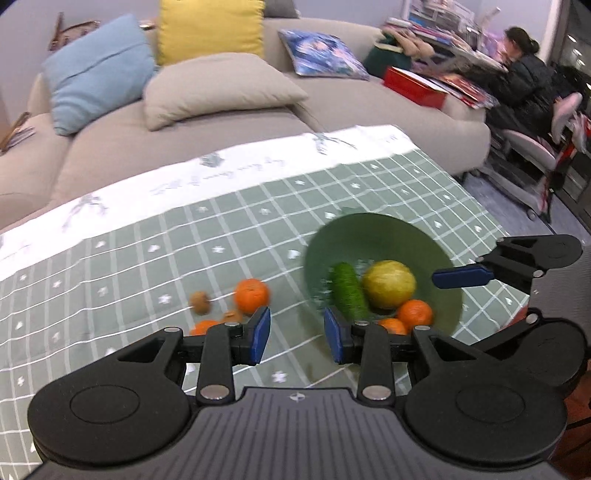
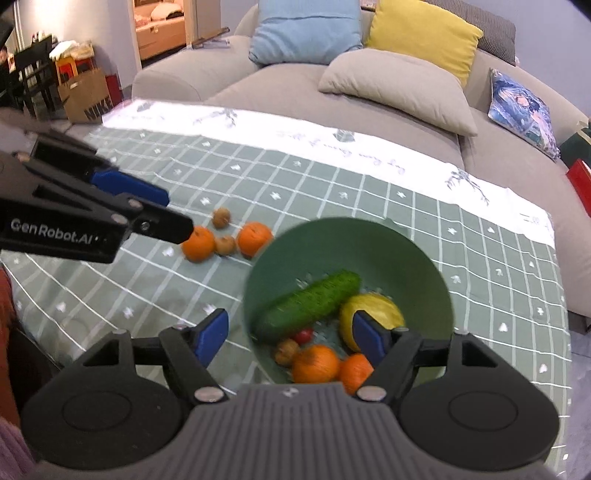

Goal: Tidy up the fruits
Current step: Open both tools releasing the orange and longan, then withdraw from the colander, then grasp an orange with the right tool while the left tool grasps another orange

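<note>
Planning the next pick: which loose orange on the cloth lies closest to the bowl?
The right-hand orange, almost touching the green bowl rim; the other orange lies beyond the brown fruit.

A grey sofa (image 2: 388, 110) is being shown behind the table, which is being covered by a green checked cloth (image 1: 147, 266). Blue (image 2: 306, 29), yellow (image 2: 421, 37) and beige (image 1: 218, 88) cushions are being propped on it. A brown paper bag (image 2: 86, 96) is being kept on the floor.

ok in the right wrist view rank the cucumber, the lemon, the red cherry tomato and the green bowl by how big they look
1. green bowl, it holds the rest
2. cucumber, the longest item inside
3. lemon, partly hidden by a right gripper finger, so its full size is uncertain, though it looks smaller than the cucumber
4. red cherry tomato, clearly the smallest
</note>
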The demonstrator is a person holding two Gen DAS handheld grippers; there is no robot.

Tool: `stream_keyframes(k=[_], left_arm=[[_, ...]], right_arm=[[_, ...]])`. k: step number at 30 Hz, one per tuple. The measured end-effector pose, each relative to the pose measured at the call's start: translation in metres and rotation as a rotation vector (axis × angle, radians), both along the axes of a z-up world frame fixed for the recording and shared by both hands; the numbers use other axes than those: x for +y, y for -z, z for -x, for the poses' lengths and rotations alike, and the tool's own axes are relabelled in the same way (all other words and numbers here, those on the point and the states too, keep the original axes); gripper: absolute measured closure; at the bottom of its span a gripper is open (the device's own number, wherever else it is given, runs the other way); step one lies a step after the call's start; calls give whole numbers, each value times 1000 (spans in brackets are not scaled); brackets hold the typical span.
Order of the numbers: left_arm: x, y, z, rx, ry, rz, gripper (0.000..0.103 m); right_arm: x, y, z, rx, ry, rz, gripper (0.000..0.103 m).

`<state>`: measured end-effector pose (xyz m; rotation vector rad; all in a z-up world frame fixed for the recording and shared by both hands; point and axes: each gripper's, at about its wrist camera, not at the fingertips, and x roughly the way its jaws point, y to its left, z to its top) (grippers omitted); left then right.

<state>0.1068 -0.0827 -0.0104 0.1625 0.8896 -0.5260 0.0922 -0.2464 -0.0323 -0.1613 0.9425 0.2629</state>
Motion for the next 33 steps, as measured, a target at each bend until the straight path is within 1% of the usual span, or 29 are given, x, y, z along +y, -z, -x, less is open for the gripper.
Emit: stream_keyframes(k=[3,6,10,11,13,15,18,25,28,30,33], left_arm=[[20,3,1,-9,-42,8,63],[38,7,2,0,-91,25,63],[54,15,0,12,-127,29,63],[57,17,0,13,-133,28,63],[60,20,-2,18,-135,25,63],[62,24,-5,23,-132,29,63],[62,30,-11,32,-124,32,63],[59,57,-36,77,-107,13,62],[60,67,-47,100,-105,10,56],[60,73,-52,112,-101,9,48],[57,82,-60,140,-85,-5,45]], right_arm=[[11,0,-1,-15,2,-34,32],[22,1,-4,-28,-14,-51,33],[36,5,-8,-31,-50,-59,39],[40,6,-10,-30,-60,-59,43],[45,8,-13,-31,-83,-56,46],[50,9,-17,-35,-110,-39,47],[55,13,-27,-38,-155,-12,51],[62,23,-67,-35,-264,18,51],[66,31,-89,-13,-311,45,53],[68,38,-103,13,-332,56,53],[71,50,-123,68,-350,85,54]])
